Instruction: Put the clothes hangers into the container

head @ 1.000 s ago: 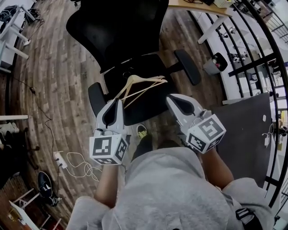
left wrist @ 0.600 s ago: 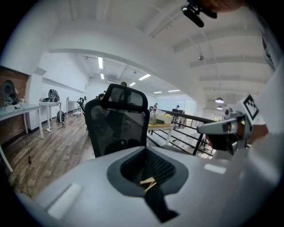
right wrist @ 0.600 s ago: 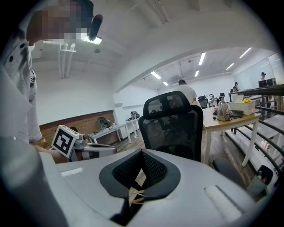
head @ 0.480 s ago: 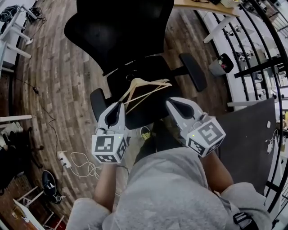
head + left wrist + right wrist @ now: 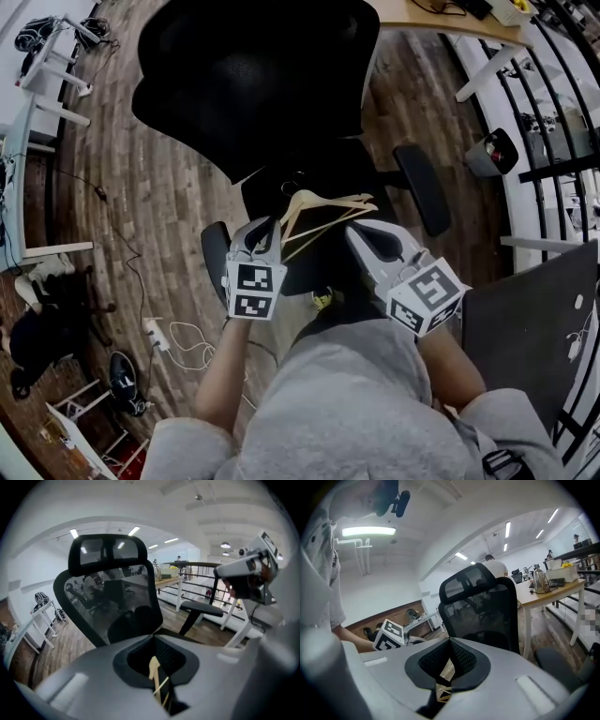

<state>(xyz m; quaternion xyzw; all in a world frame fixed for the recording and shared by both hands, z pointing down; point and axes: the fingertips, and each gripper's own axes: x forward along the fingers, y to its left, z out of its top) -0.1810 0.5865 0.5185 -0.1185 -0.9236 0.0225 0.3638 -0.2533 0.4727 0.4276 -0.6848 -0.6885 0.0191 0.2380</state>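
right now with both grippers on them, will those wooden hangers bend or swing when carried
Probably stiff: the wooden hangers show straight arms between the left gripper and right gripper. Likely light, being thin open frames. The stacked pieces may slip or fan apart, since each gripper pinches only a narrow strip of wood.

Pale matt wooden hangers [image 5: 323, 211]; black mesh chair back [image 5: 262, 75]
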